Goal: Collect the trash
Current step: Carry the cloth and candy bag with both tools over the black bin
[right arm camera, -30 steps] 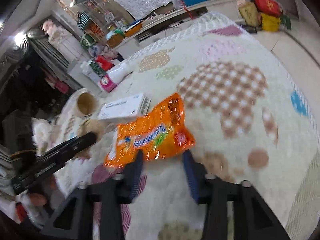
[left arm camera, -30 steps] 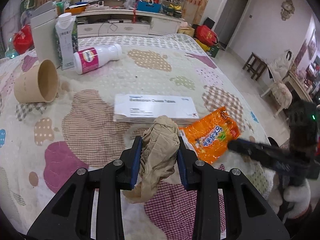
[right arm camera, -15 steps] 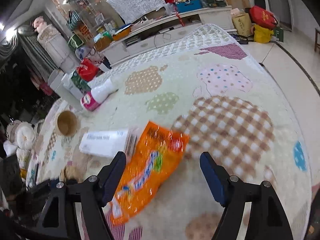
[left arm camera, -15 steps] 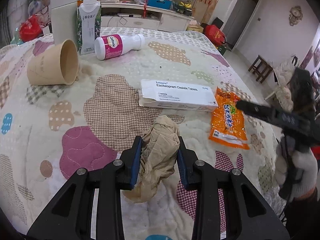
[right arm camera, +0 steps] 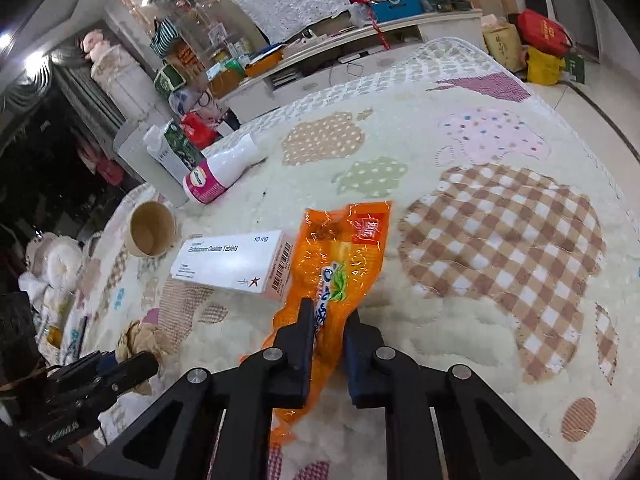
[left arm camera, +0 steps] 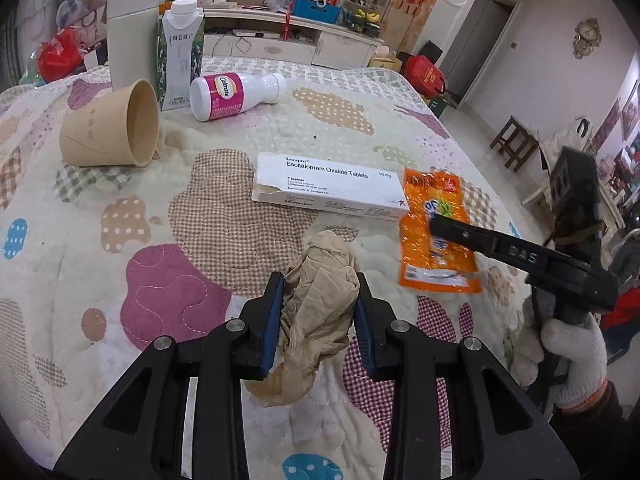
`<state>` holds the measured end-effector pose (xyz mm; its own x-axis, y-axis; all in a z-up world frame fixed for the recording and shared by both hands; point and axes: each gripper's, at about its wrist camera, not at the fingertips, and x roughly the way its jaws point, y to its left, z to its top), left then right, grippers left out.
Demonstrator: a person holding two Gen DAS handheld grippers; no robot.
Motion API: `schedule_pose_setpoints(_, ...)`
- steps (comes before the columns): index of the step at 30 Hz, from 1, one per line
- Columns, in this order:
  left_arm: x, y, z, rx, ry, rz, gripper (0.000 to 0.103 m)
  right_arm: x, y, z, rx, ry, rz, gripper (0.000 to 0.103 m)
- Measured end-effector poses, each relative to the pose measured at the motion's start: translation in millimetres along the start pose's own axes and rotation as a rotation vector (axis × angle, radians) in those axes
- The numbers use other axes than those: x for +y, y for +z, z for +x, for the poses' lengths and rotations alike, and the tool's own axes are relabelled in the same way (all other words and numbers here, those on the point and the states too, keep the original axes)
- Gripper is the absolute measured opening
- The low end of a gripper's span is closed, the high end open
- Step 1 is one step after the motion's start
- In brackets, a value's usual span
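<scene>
Both tongs (left arm camera: 319, 304) (right arm camera: 329, 332) angled down, clamped.

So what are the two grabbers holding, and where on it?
The left gripper pinches a crumpled beige stocking around its bunched middle. The right gripper has just closed on the orange snack wrapper near its lower end.

Left hand-held gripper (left arm camera: 319, 304) clamped, angled downward; right hand-held gripper (right arm camera: 329, 326) has just closed, gloved hand (left arm camera: 572, 356) gripping it.

On the quilt (left arm camera: 120, 248) — one cup (left arm camera: 110, 126), carton (left arm camera: 180, 56), bottle (left arm camera: 234, 94), box (left arm camera: 328, 188), wrapper (left arm camera: 434, 248), rag (left arm camera: 320, 300).
</scene>
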<state>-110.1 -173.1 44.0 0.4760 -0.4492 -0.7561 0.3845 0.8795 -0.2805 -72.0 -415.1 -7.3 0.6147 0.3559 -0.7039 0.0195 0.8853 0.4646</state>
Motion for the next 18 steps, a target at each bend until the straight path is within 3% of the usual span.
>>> schedule_pose_setpoints(6, -19, 3, 1, -0.004, -0.021, 0.018, 0.031, -12, -12, -40, -0.033, 0.0, -0.023, 0.011)
schedule_pose_setpoints(18, -122, 0, 19, 0.021, -0.148, 0.175, 0.031, -81, -44, -145, -0.151, -0.056, 0.072, 0.01)
